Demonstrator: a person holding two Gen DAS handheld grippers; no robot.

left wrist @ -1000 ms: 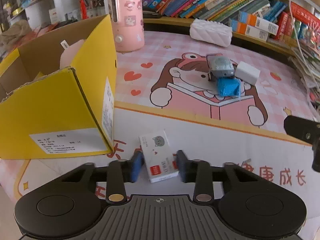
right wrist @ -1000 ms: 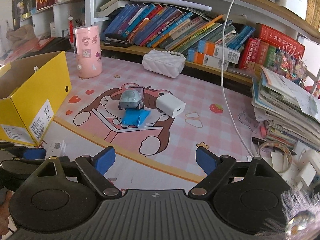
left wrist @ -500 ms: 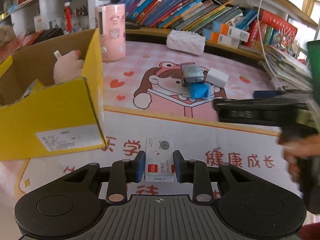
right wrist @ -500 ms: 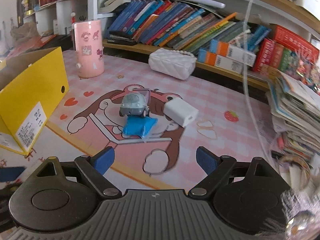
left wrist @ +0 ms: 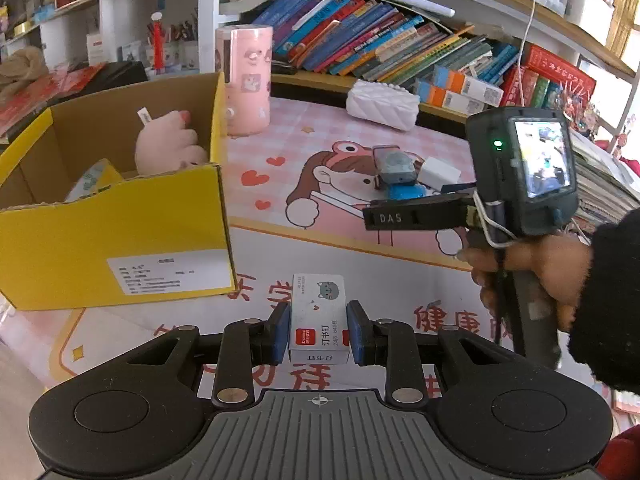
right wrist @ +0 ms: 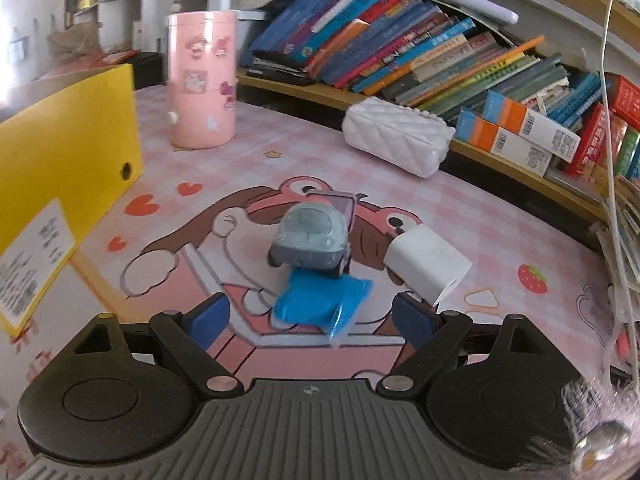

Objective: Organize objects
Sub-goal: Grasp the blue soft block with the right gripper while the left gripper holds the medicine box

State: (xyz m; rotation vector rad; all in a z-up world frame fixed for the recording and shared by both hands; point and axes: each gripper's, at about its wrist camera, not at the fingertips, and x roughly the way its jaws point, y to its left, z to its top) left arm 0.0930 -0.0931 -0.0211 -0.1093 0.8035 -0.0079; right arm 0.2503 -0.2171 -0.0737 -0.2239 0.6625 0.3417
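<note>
My left gripper [left wrist: 319, 330] is shut on a small white staple box [left wrist: 318, 314] with a grey cat print, held above the mat. The open yellow cardboard box [left wrist: 120, 236] stands to its left, with a pink plush toy [left wrist: 170, 148] inside. My right gripper [right wrist: 310, 320] is open, just in front of a blue packet [right wrist: 320, 300]. A grey toy car [right wrist: 310, 236] sits behind the packet and a white charger block [right wrist: 426, 264] lies to its right. The right gripper's body [left wrist: 520, 176] shows in the left wrist view.
A pink cylinder container [right wrist: 202, 80] and a white quilted pouch [right wrist: 396, 136] stand at the back of the pink cartoon mat [right wrist: 500, 240]. A low shelf of books [right wrist: 400, 52] runs behind. A stack of papers [left wrist: 600, 184] lies at the right.
My left gripper closed on the staple box and lifted it. My right gripper moved forward toward the blue packet and the toy car, still open.
</note>
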